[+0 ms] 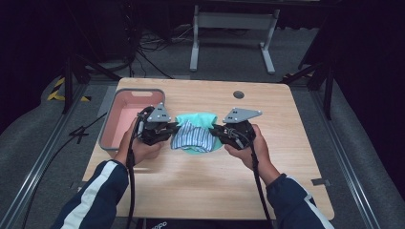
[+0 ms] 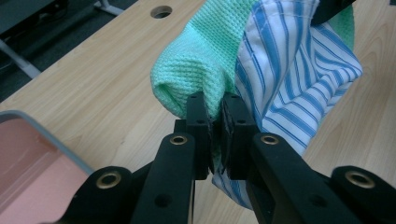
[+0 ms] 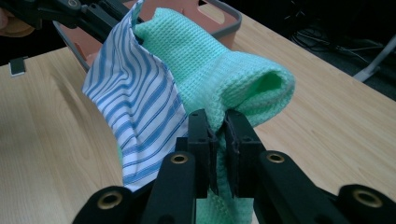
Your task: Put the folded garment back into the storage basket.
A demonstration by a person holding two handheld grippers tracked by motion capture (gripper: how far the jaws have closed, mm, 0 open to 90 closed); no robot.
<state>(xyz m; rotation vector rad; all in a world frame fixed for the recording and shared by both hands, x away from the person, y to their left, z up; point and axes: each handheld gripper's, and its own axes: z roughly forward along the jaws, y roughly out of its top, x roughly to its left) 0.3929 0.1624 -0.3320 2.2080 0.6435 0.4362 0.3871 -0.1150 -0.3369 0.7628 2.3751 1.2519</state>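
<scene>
We see a wooden table (image 1: 205,186) from above, w/ a person's two forearms in dark sleeves coming in from the bottom edge. Each hand holds a two-jaw gripper.

Between the grippers hangs a bundle of two cloths: a mint-green waffle-knit cloth (image 1: 203,119) and a blue-and-white striped cloth (image 1: 191,136) draped over its front. The bundle is held over the table's middle, just right of a grey bin w/ a pink inside (image 1: 125,117) that sits at the table's left side.

Left gripper (image 1: 175,128): jaws closed tight, pinching fabric at the bundle's left end. In the left gripper view the pads (image 2: 200,122) squeeze the green cloth right where the striped cloth's edge meets it; we can't tell for sure if the striped layer is also caught.

Right gripper (image 1: 213,130): jaws likewise closed, gripping the green cloth at the bundle's right end. In the right gripper view the striped cloth hangs just beside the left pad.

Progress, as we judge it: the pick-up looks done, since both ends are gripped and the cloths seem mostly raised, sagging in the middle. Whether the lowest fold touches the tabletop we can't tell. What's left, prob.: carry the bundle left and drop it in the bin, which looks empty. That's a guess from the layout.
</scene>
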